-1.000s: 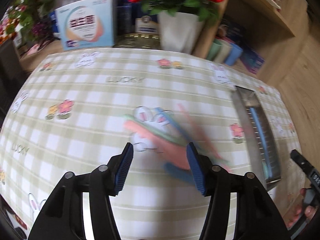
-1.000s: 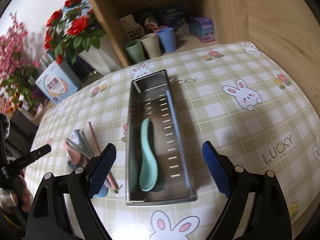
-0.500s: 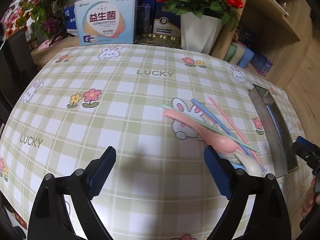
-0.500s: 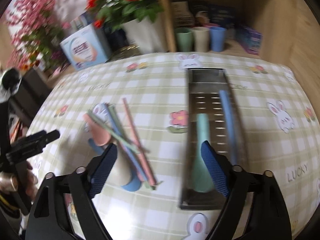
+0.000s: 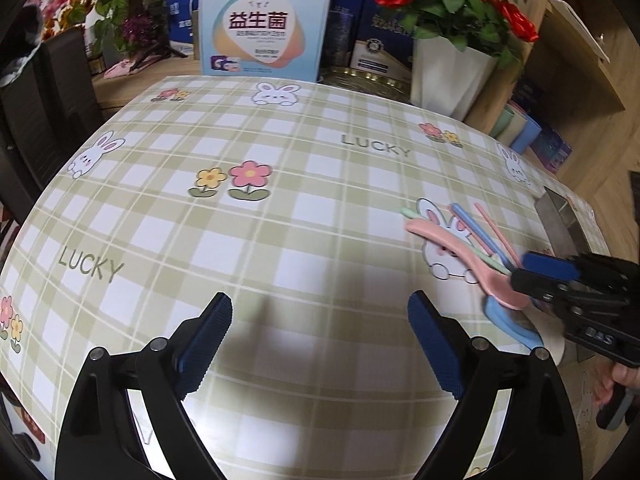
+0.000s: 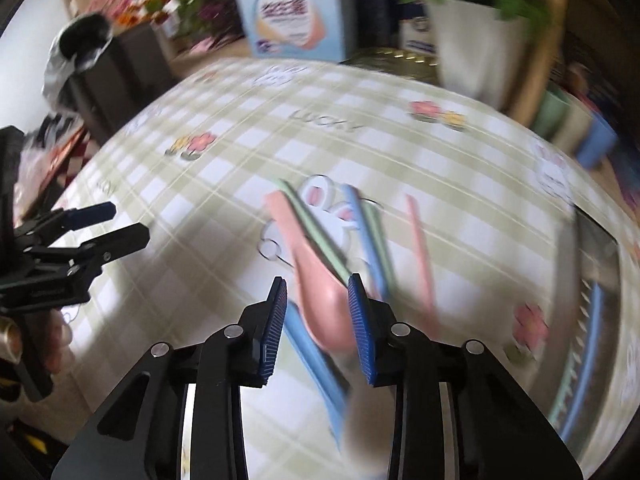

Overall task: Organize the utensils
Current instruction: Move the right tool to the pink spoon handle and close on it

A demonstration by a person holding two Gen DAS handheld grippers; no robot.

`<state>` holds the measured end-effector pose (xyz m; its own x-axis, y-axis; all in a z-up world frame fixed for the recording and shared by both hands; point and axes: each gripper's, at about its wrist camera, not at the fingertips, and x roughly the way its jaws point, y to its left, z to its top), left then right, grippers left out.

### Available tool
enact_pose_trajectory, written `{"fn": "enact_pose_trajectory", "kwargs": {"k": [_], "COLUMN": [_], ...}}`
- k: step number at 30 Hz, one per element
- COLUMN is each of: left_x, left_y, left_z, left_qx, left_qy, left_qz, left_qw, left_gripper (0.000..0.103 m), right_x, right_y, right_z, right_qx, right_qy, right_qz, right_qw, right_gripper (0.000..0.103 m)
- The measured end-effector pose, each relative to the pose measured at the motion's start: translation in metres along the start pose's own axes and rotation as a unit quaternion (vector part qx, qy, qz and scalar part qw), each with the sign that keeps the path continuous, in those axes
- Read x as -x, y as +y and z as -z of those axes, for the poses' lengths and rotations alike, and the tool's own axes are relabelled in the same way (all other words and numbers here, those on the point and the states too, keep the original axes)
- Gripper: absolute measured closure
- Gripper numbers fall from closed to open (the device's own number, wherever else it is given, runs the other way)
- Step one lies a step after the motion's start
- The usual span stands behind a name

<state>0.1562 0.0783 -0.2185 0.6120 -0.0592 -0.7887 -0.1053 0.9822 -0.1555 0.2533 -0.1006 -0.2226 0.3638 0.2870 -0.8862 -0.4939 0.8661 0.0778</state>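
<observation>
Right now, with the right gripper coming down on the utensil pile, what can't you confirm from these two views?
- Right wrist view, motion blur: whether the closing right gripper touches the pink spoon between its jaws.
- Left wrist view: that gripper covers the pink spoon's bowl end and the chopstick ends.
- Metal tray: cut off in the left wrist view, smeared in the right wrist view; contents unclear.

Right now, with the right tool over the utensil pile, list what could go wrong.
1. The right tool is closing around the pink spoon, which lies tangled with a green chopstick and over a blue spoon; the pads may pinch or drag those too.
2. The right view is motion-blurred, so a hasty grip could land off-centre and let the spoon slip.
3. The pink chopstick lies loose beside the pile and could get knocked away.
</observation>
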Motion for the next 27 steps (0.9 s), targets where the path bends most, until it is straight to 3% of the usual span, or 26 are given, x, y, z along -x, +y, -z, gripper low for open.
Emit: {"fn": "enact_pose_trajectory", "kwargs": {"k": [6, 15, 24, 27], "left_x": [-0.002, -0.010, -0.014, -0.015], "left_y": [0.016, 0.020, 0.023, 0.021], "left_z": [0.000, 0.004, 0.007, 0.008], "left_qx": [0.022, 0.034, 0.042, 0.040], "left_qy": [-0.001, 0.008, 0.011, 0.014], "left_qz": [0.012, 0.029, 0.029, 0.032], "left_qw": [0.9997, 0.9990, 0.9987, 0.9986], "left_gripper": [0.016, 0.016, 0.016, 0.016], "right_x": [-0.028, -0.042, -0.048, -0.047], "right_y": [0.014, 0.011, 0.012, 0.015], "right_z": [-0.016, -0.022, -0.020, -0.019], "right_qx": [0.027, 0.018, 0.006, 0.010], "right_qy": [0.026, 0.042, 0.041, 0.040], "right_qz": [-0.004, -0.008, -0.024, -0.019], "right_qw": [0.999, 0.999, 0.999, 0.999], "right_gripper": [0.072, 0.073, 0.088, 0.088]}}
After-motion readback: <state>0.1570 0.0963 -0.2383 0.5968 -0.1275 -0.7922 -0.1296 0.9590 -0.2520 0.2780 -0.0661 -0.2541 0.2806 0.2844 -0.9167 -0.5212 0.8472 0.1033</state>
